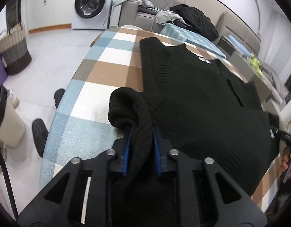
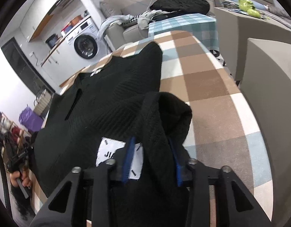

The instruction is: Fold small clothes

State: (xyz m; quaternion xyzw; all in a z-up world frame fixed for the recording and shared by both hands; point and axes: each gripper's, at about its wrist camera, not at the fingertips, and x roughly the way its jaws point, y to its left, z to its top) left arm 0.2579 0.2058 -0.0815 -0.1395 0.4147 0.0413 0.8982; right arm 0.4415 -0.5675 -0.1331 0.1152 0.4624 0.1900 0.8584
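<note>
The left gripper is pinching a thick fold of the black knit sweater. Its blue pads are sitting close together, with the cloth bunched between them. The fold is sticking up past the pads like a soft bump at 12 o'clock from the gripper.

The right gripper is doing the same on the other side. It is holding another bunched edge of the sweater between its blue pads, a bit wider apart. A white label is showing just at 9 o'clock from that gripper.

The rest of the sweater is lying flat on the checked tablecloth, stretching away toward 12 o'clock. Its far edge is stopping short of the table's far end, so bare cloth is showing past it. In the left wrist view, open cloth is lying at 9 o'clock, and then the table edge is curving down to the floor. In the right wrist view, a wide strip of open cloth is lying at 3 o'clock, up to a grey chair.

A washing machine is standing far off at 11 o'clock. A woven basket is sitting on the floor at 9 o'clock.
</note>
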